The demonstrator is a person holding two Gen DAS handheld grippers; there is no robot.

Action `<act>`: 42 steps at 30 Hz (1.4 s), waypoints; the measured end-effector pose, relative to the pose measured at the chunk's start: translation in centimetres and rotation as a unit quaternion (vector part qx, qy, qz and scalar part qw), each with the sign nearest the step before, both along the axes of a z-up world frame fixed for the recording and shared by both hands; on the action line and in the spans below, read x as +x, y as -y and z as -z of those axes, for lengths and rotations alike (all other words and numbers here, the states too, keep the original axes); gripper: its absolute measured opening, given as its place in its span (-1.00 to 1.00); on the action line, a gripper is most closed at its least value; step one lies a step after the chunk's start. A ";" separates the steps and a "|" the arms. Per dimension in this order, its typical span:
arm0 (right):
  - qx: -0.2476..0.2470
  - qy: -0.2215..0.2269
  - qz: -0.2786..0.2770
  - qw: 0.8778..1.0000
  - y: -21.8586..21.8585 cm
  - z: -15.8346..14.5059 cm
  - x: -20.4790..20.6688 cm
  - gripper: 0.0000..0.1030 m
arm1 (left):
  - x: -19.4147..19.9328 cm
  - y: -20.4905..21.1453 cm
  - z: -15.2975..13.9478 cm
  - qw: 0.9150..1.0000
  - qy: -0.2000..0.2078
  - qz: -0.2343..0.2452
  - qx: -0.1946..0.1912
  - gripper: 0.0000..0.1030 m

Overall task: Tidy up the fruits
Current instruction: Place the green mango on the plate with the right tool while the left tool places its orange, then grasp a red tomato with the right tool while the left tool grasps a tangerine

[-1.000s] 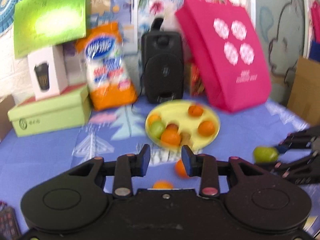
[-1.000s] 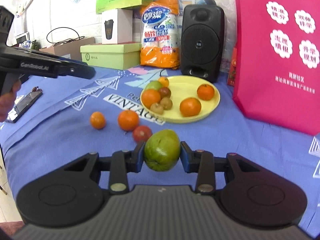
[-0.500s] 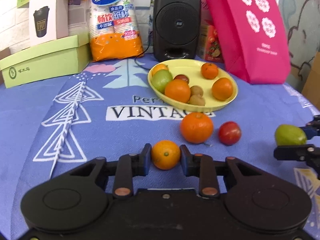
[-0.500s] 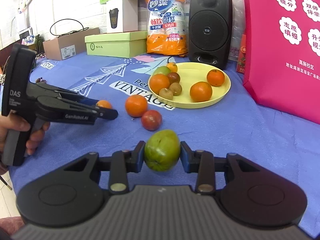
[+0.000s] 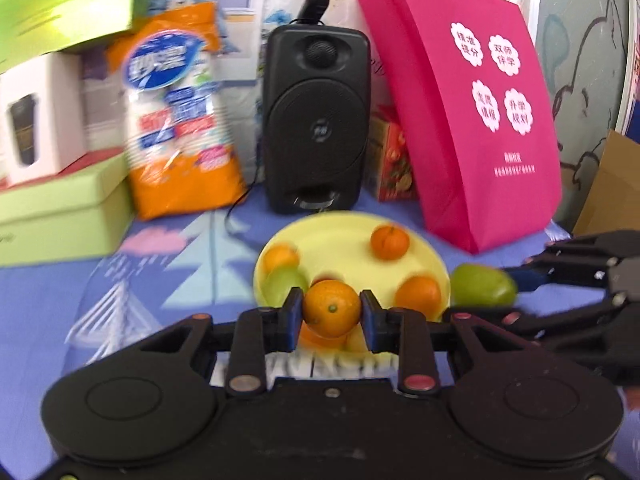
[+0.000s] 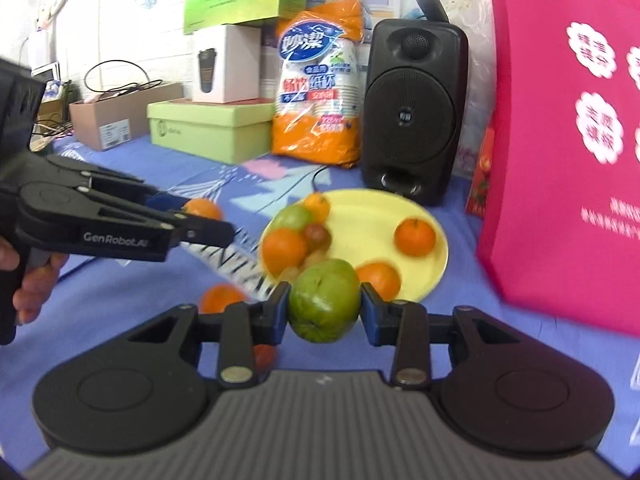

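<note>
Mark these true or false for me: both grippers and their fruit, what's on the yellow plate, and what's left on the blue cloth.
1. The left gripper is shut on a small round orange tangerine. True.
2. The right gripper is empty. False: it is shut on a large green fruit.
3. The round yellow plate holds only green fruit. False: it holds several orange fruits, a green one and small darker ones.
4. An orange fruit lies on the blue printed tablecloth off the plate. True.
5. A black speaker stands behind the plate. True.
</note>
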State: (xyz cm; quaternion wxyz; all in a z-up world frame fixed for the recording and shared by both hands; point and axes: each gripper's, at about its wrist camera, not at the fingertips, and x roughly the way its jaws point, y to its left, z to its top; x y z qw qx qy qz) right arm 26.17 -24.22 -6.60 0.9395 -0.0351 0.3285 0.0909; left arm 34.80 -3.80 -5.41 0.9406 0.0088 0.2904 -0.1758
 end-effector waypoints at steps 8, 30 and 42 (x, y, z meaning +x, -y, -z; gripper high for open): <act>-0.002 -0.007 0.022 1.000 1.3 2.3 6.4 -0.31 | 7.8 2.4 1.6 0.999 -0.038 -0.010 -0.008 -0.41; 0.047 0.016 0.019 0.999 1.5 0.2 -1.6 -0.14 | -3.4 -2.1 0.7 0.999 0.003 -0.037 -0.002 0.22; 0.035 -0.047 -0.011 0.998 -2.6 3.9 -6.5 -0.14 | -8.3 -0.6 5.0 0.999 -0.014 -0.026 0.038 0.22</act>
